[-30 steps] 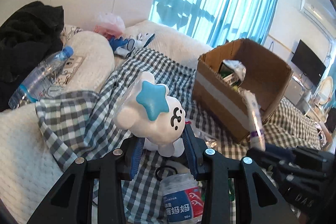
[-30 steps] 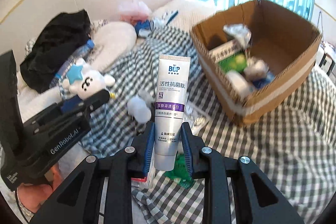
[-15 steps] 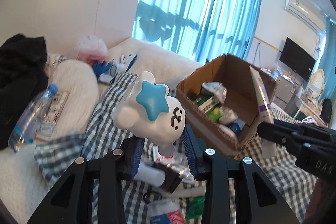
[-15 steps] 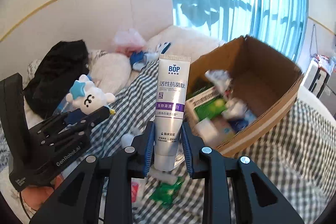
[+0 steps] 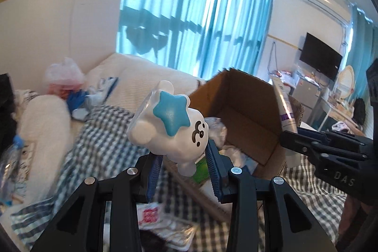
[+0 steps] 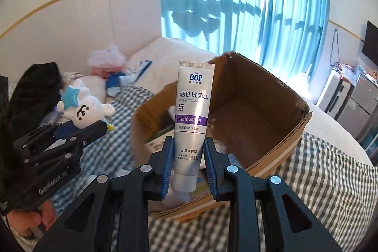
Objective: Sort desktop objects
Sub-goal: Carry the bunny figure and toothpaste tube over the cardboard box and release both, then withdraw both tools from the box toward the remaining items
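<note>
The left hand-held gripper (image 5: pixel 184 171) is clenched on a white toy (image 5: pixel 170 131) with a blue star on its head and a small black face; the toy sits tilted between the 2 blue-padded fingers (image 5: pixel 213 171), held up above the near left edge of the cardboard box (image 5: pixel 248 115). The right hand-held gripper (image 6: pixel 187 164) is grasping a white toothpaste tube (image 6: pixel 192 122) with a purple band, gripped near its lower end and standing upright, crimped end up, with the open box just behind and below it. In the left wrist view the same tube shows at the right, over the box's right side, and in the right wrist view the toy appears at the left, with the left gripper's black frame below it.

The box rests on a bed covered with a checked cloth (image 6: pixel 319 181); several small packets and wrappers lie inside it, too blurred to name. More packets (image 5: pixel 163 221) lie on the cloth near the left gripper. At the far left are a white pillow (image 5: pixel 42 131), a pink plastic bag (image 5: pixel 63 77), some blue and white items and a black garment (image 6: pixel 35 91). Blue curtains (image 6: pixel 248 4) hang at the far window, and a television (image 5: pixel 320 56) is mounted on the right wall.
</note>
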`<act>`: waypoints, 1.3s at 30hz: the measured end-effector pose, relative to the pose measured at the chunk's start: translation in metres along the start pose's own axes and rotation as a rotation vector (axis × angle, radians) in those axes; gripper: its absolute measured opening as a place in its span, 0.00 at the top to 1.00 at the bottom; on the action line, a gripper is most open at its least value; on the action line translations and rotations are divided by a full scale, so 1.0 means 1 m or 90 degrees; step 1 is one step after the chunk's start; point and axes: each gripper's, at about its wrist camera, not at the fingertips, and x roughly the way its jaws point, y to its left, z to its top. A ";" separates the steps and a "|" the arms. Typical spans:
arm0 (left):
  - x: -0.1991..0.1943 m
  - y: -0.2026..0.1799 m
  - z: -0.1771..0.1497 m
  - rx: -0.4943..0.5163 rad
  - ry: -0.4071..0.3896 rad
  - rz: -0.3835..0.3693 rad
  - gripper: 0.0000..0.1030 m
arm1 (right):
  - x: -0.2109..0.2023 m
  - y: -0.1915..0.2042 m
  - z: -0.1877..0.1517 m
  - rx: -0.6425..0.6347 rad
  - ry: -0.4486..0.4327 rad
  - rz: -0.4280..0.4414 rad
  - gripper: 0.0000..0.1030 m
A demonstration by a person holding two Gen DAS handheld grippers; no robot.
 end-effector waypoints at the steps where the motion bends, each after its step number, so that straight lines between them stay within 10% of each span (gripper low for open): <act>1: 0.008 -0.004 0.002 0.003 0.003 -0.006 0.64 | 0.008 -0.007 0.003 0.005 0.006 0.000 0.76; 11: 0.100 -0.045 -0.001 0.030 0.069 -0.040 0.59 | 0.052 -0.065 0.016 0.072 0.017 -0.012 0.66; 13: 0.112 -0.045 -0.002 0.026 0.093 -0.024 0.43 | 0.049 -0.071 0.016 0.087 -0.001 -0.006 0.36; 15: 0.113 -0.043 -0.002 0.025 0.097 -0.013 0.23 | 0.044 -0.074 0.017 0.093 -0.012 -0.014 0.33; 25: 0.033 -0.024 0.013 0.043 0.036 0.011 0.01 | -0.012 -0.035 0.021 0.089 -0.041 0.030 0.33; 39: -0.086 0.080 -0.023 -0.016 0.077 0.117 0.00 | -0.062 0.042 -0.065 0.070 0.013 0.095 0.32</act>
